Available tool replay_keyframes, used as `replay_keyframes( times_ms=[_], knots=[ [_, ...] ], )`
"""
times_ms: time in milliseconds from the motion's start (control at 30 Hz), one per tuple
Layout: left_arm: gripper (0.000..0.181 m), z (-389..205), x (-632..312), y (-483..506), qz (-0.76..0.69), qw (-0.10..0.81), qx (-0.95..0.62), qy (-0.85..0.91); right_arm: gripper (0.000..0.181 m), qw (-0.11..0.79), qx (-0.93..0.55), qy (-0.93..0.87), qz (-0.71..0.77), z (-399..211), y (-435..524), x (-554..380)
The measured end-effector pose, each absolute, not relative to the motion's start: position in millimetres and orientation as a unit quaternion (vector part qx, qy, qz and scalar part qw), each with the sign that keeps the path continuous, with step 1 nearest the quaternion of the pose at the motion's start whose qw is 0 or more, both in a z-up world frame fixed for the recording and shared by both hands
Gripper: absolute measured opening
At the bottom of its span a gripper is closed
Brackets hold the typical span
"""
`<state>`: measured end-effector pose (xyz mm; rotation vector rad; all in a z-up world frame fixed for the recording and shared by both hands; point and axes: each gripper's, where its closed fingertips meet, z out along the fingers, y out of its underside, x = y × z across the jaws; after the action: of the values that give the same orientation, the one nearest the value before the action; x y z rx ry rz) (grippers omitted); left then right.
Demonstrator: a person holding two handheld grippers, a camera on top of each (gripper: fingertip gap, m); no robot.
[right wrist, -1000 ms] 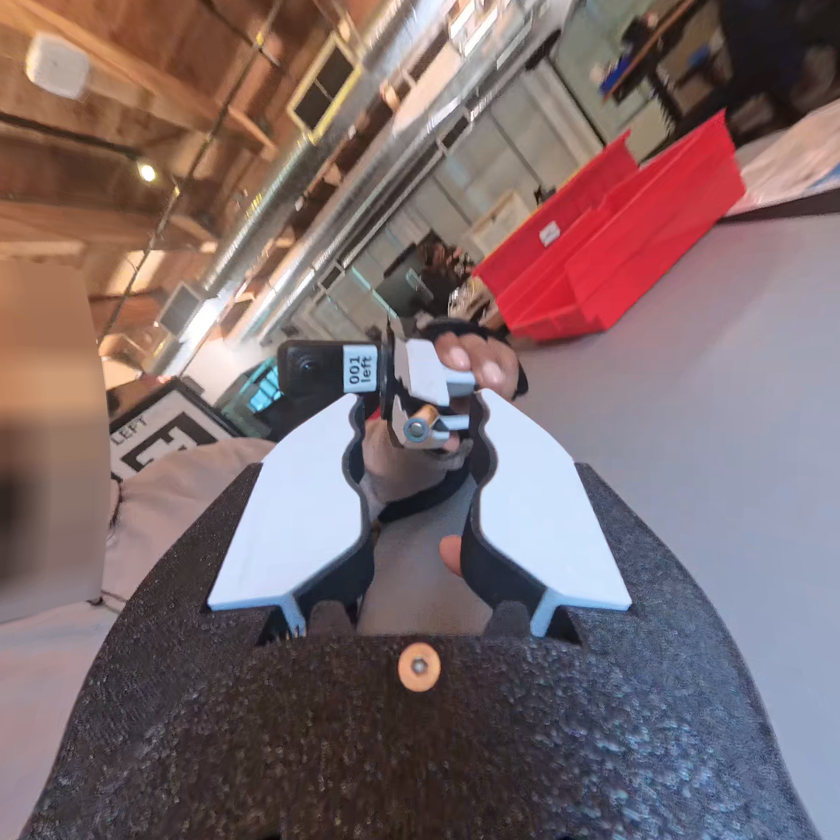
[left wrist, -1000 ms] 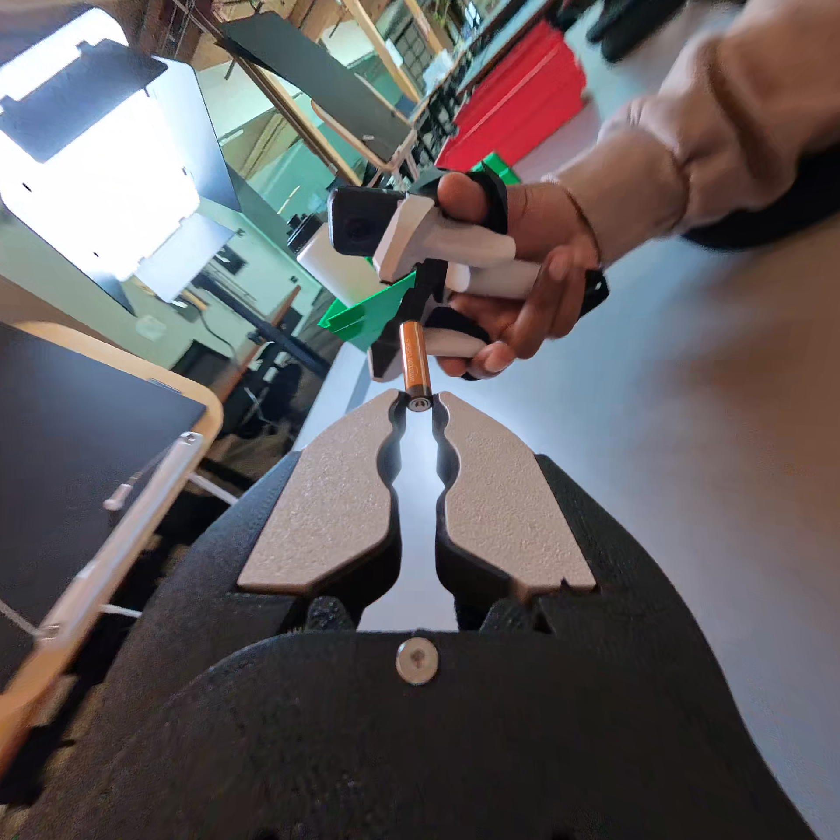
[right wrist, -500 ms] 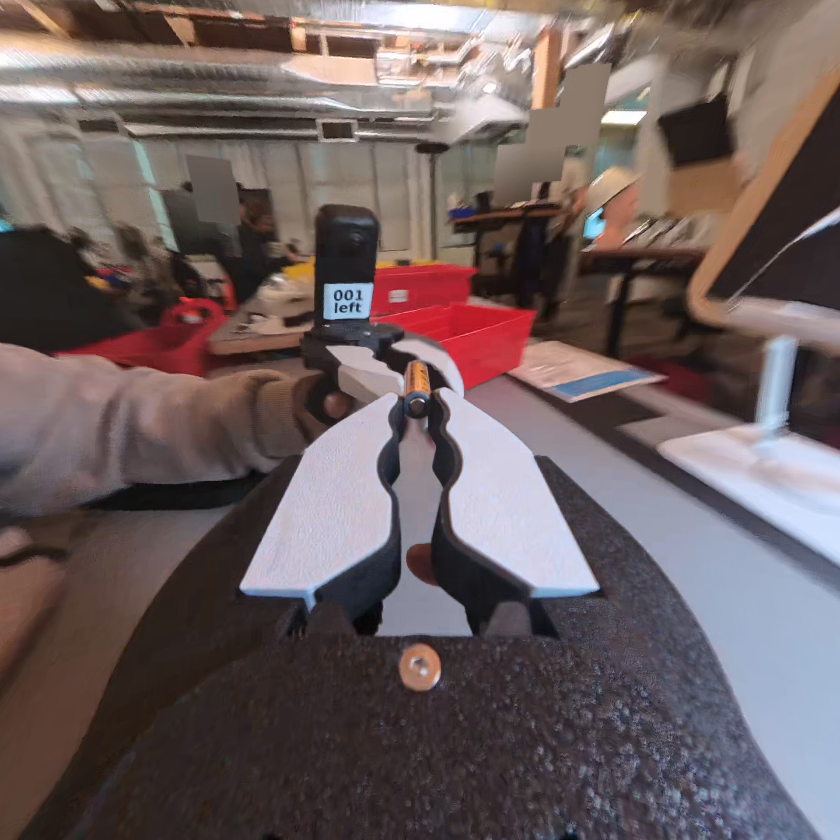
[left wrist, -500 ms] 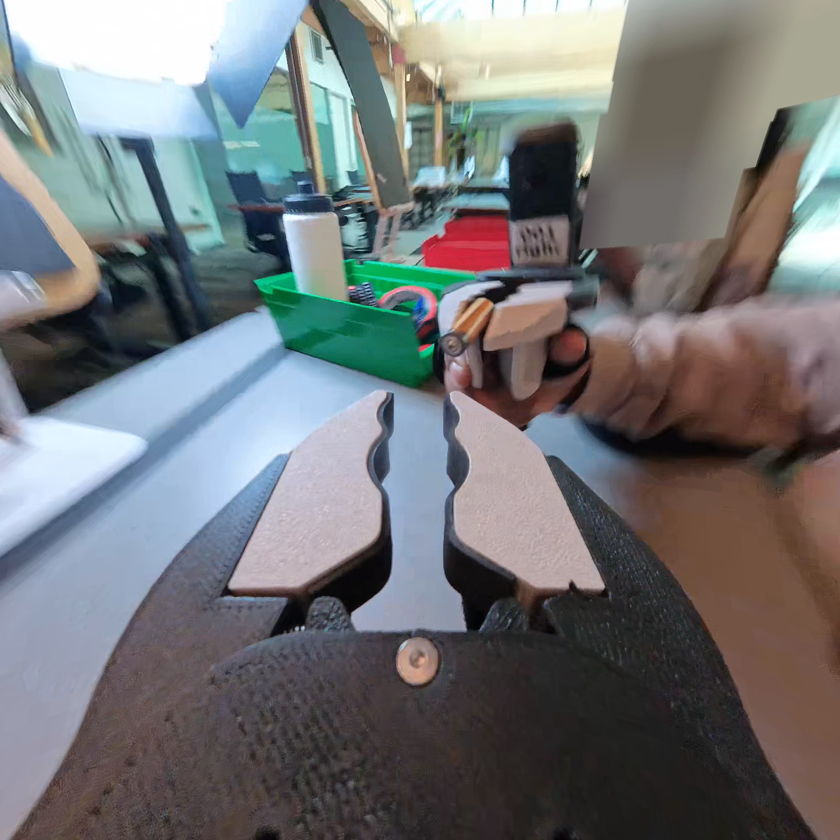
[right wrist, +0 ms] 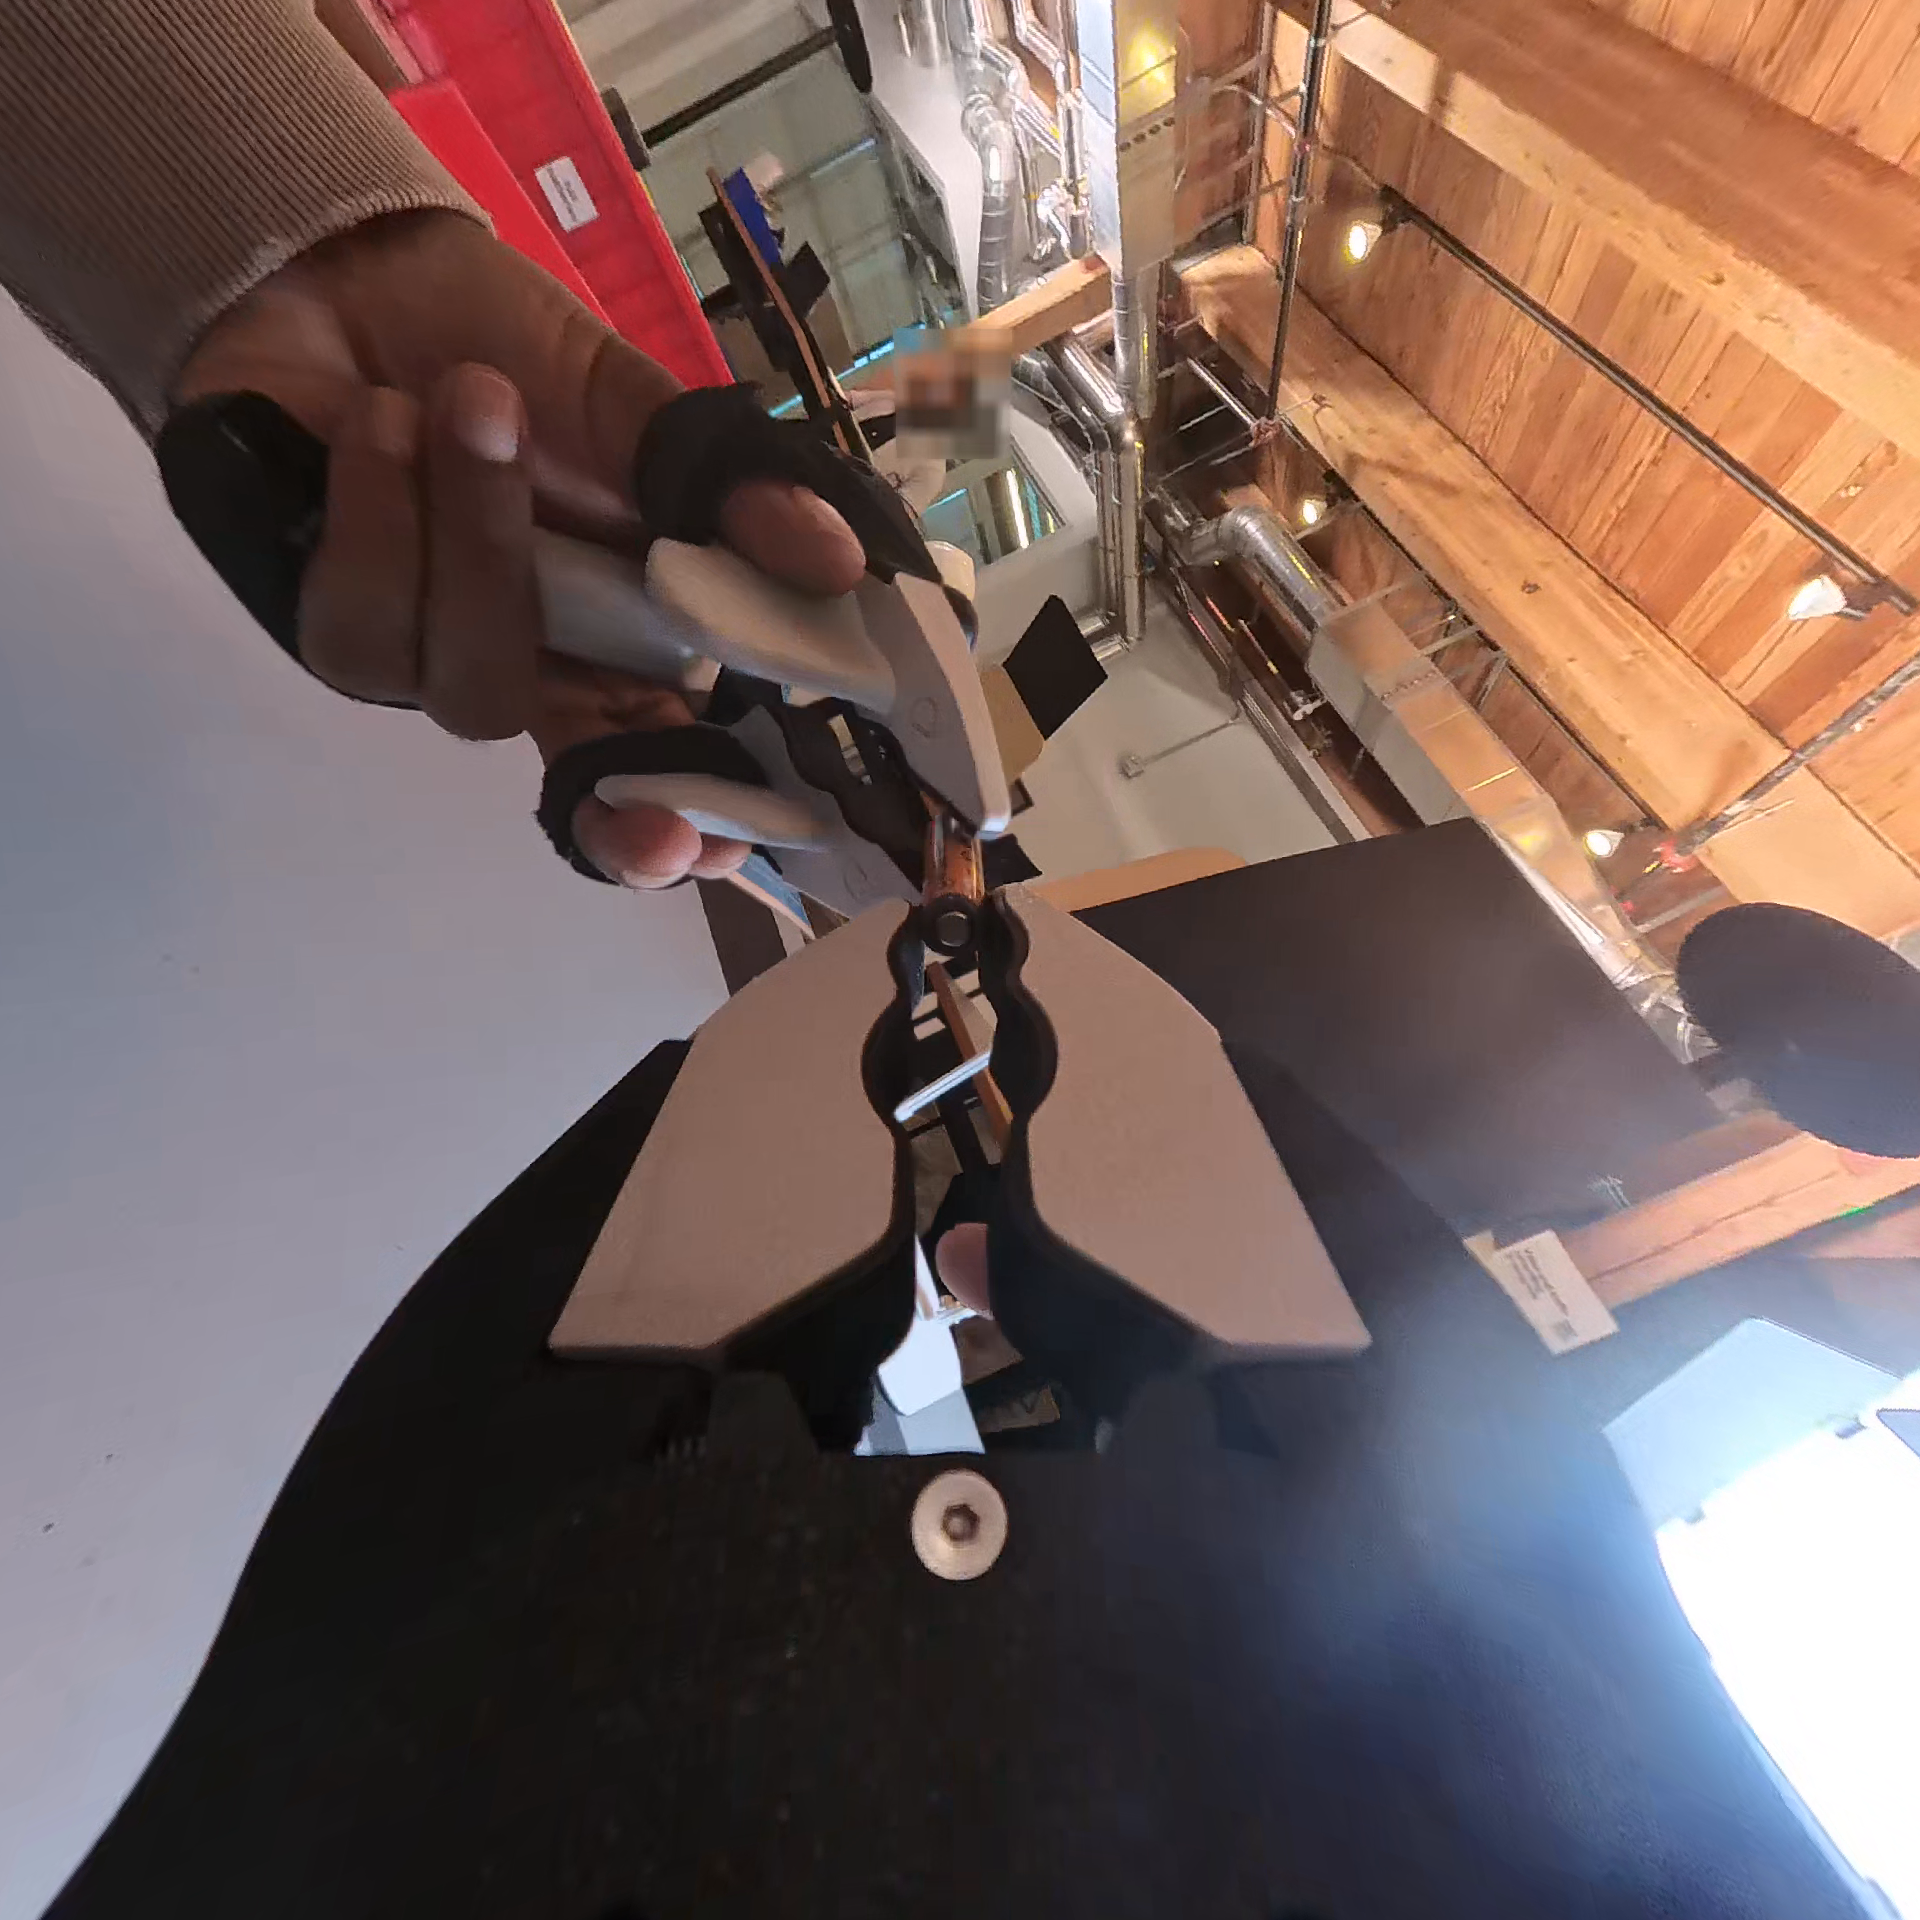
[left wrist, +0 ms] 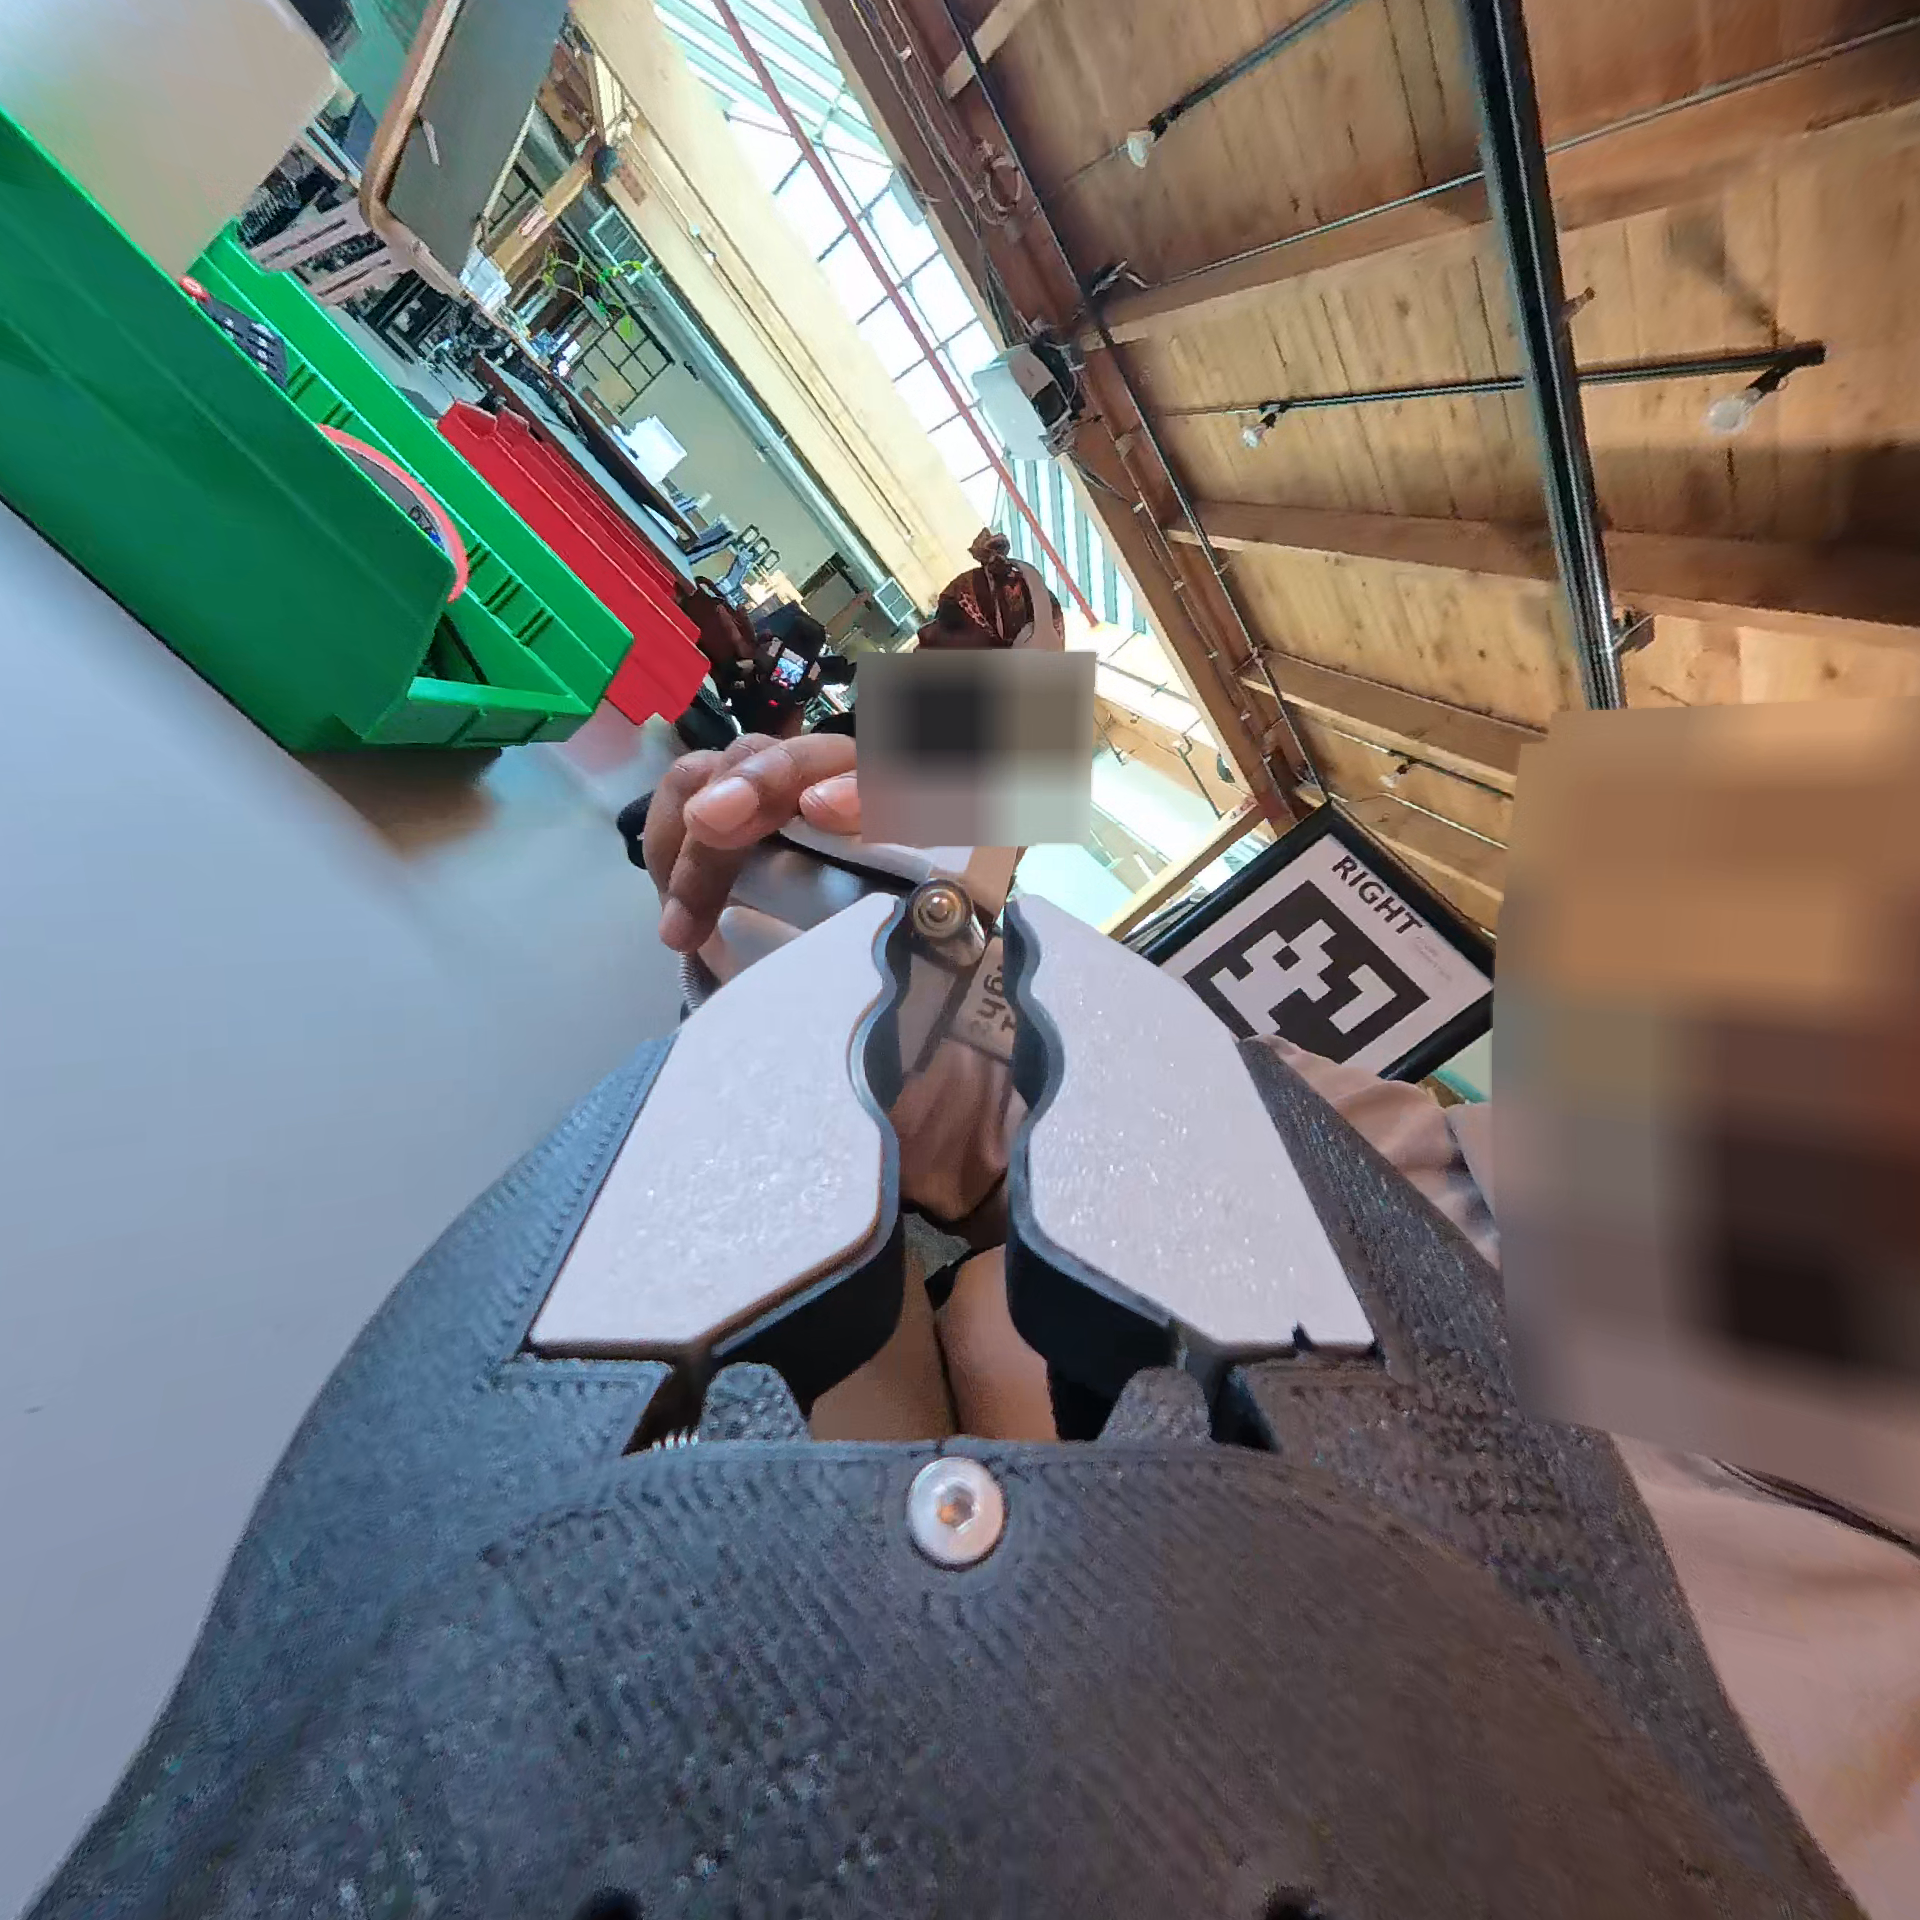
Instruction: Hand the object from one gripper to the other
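Battery (left wrist: pixel 938 918) — half a second ago held by right gripper (right wrist: pixel 950 928) alone, with left gripper (left wrist: pixel 952 914) empty and well apart; now seated between the tips of both, one end in each. Left gripper has come up tip to tip with the right. Both views — formerly level, now steeply tilted, with ceiling (left wrist: pixel 1455 312) filling one side.

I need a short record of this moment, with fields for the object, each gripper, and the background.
object: small copper-and-black cylindrical battery, held at both ends
left gripper: jaws closed on one metal end of the battery
right gripper: jaws closed on the opposite end
handover stage: both grip it; neither has released
background: green plastic bin on the grey table
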<state>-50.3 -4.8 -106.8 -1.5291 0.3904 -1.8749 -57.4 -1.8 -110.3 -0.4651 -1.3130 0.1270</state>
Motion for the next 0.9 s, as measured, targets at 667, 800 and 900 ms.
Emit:
replay_keyframes(
  times_ms=[667,800,900],
  knots=[
    [0.011,-90,-41,-35,-0.2,0.708,-0.461,0.496,0.011,0.093,-0.474,-0.404,0.777,-91,-45,-48],
    [0.011,-95,-45,-27,-0.254,0.679,-0.506,0.466,0.01,0.2,-0.479,-0.449,0.727,-91,-35,-48],
    [0.023,-99,-49,-22,-0.409,0.601,-0.559,0.399,0.01,0.371,-0.446,-0.524,0.623,-90,-24,-44]
  ],
)
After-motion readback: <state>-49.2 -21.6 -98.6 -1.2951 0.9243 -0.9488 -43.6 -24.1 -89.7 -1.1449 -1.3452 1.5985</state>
